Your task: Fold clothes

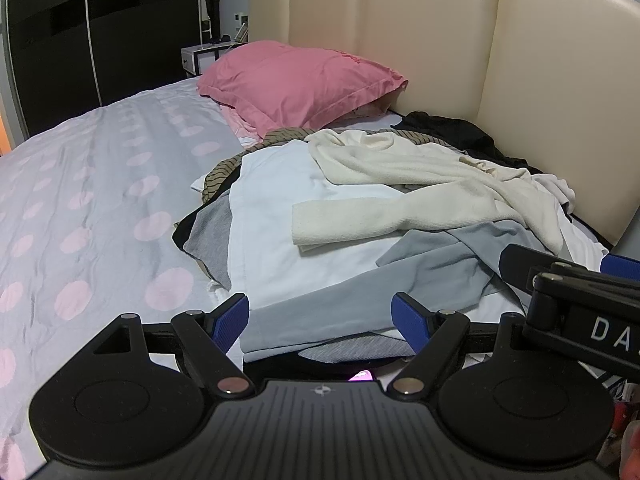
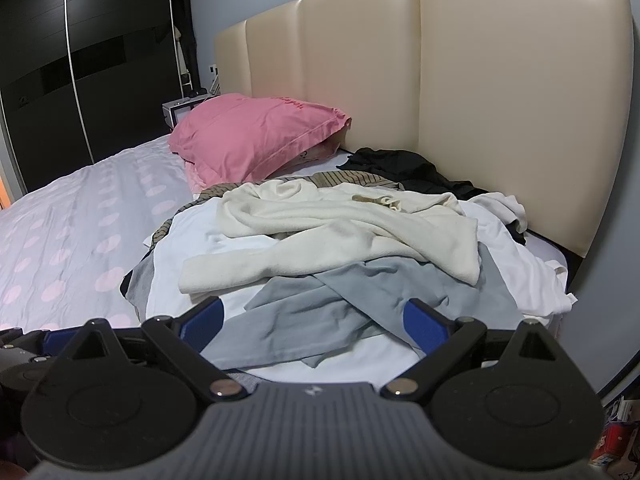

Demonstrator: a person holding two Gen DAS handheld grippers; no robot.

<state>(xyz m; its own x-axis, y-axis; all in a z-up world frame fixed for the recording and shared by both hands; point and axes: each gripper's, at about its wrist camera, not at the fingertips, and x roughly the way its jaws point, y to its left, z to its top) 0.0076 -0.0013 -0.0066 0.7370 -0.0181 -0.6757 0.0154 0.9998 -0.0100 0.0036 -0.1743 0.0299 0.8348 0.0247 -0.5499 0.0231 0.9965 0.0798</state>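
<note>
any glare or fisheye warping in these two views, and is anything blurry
Left wrist view: the headboard panels bow outward near the edges, with a soft sheen at top right; the cream garment is sharp and corners vignette dark. Right wrist view: same barrel bend, a broad bright sheen on the headboard; the wardrobe is dim, and the right gripper looks sharp.
</note>
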